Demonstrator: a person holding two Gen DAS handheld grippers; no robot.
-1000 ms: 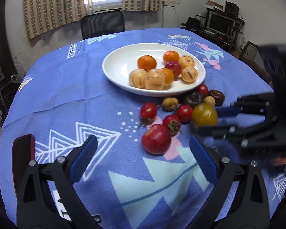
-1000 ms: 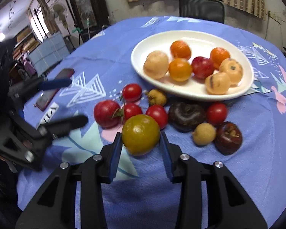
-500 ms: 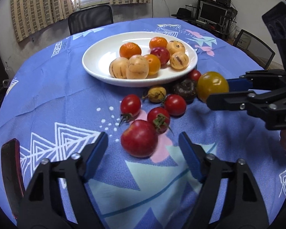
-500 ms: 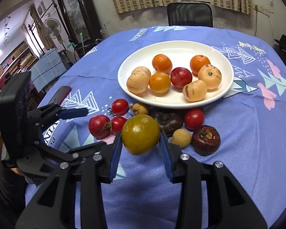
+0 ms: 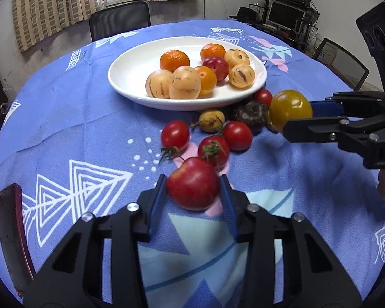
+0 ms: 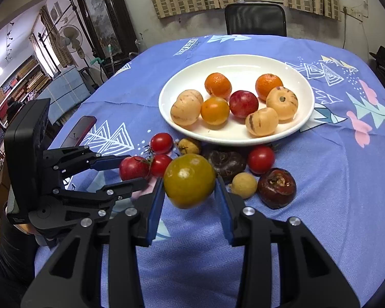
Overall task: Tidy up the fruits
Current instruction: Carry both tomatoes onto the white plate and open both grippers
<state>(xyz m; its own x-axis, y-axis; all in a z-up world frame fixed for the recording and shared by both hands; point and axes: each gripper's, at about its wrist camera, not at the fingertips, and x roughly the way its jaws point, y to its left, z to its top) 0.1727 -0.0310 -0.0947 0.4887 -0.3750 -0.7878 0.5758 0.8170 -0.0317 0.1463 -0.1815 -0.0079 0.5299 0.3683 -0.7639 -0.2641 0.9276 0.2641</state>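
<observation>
A white plate (image 5: 131, 77) (image 6: 305, 102) on the blue tablecloth holds several orange, tan and red fruits. Small red tomatoes (image 5: 237, 135), a dark fruit (image 5: 250, 114) and a yellow fruit (image 5: 211, 120) lie loose in front of it. My left gripper (image 5: 193, 187) (image 6: 129, 173) is shut on a big red tomato (image 5: 192, 183) (image 6: 133, 168) that rests on the cloth. Above the cloth, my right gripper (image 6: 190, 186) (image 5: 292, 118) is shut on a yellow-green tomato (image 6: 189, 181) (image 5: 290, 110) and holds it near the plate's right side.
A dark red phone (image 5: 11, 231) (image 6: 78, 131) lies at the table's left edge. A black chair (image 5: 119, 23) stands behind the table under the curtained window. A desk with a monitor (image 5: 286, 15) is at the far right. Another dark fruit (image 6: 277, 187) lies right of the loose pile.
My left gripper moved forward and closed on the big red tomato. The right gripper lifted the yellow-green tomato off the cloth and pulled it back a little.
</observation>
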